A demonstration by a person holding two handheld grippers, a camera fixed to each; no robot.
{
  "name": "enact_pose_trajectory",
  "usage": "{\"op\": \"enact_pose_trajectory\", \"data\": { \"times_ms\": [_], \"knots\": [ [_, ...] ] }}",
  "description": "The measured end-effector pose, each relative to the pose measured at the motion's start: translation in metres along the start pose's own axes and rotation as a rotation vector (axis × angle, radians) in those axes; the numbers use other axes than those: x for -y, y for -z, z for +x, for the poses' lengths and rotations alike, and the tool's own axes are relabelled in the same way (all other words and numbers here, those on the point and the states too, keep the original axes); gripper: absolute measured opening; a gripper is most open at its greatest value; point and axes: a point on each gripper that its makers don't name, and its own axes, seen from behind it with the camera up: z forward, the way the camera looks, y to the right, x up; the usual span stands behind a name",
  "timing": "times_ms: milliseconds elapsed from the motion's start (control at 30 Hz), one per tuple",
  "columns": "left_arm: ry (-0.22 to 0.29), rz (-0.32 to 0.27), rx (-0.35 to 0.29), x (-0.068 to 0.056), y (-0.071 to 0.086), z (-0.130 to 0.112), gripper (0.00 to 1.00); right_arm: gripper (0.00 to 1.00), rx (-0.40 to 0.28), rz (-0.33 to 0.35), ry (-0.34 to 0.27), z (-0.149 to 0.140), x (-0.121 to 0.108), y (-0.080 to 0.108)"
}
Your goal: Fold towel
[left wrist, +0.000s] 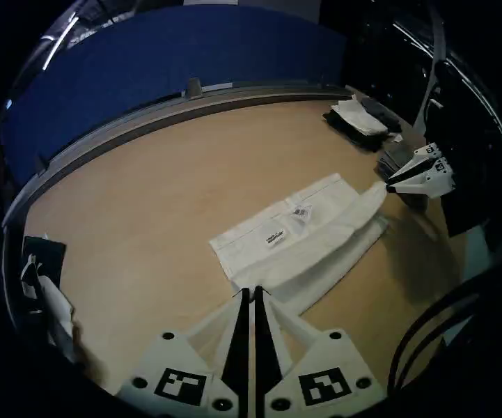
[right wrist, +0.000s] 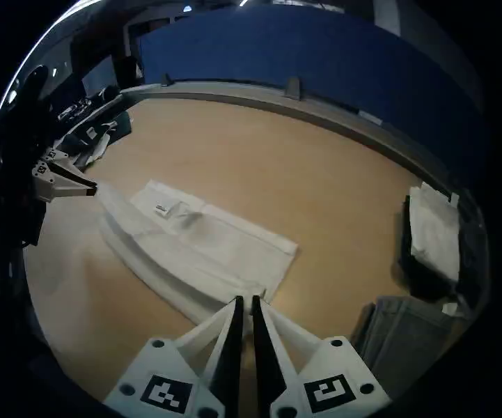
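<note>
Apparently pinching limp, light towel [left wrist: 306, 244] at opposite end corners with left gripper [left wrist: 251, 291] and right gripper [right wrist: 246, 299], jaws closed.

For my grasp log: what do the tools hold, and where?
The white towel: the left tool and the right tool each pinch one corner of its lifted edge.

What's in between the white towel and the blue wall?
In the left gripper view, bare table lies between the towel and the wall, plus a grey rail along the table's far edge.
</note>
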Motion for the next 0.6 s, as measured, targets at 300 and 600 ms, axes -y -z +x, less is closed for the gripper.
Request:
{"op": "enact_pose_trajectory", "data": {
  "times_ms": [300, 600],
  "knots": [
    [-0.013, 0.002, 0.018, 0.005, -0.017, -0.001, 0.05, 0.09, 0.033, -0.017, 0.005, -0.001, -0.006, -0.017],
    [-0.006, 0.008, 0.029, 0.015, -0.031, 0.000, 0.05, 0.10, 0.049, -0.033, -0.016, 0.002, -0.014, -0.032]
  ]
}}
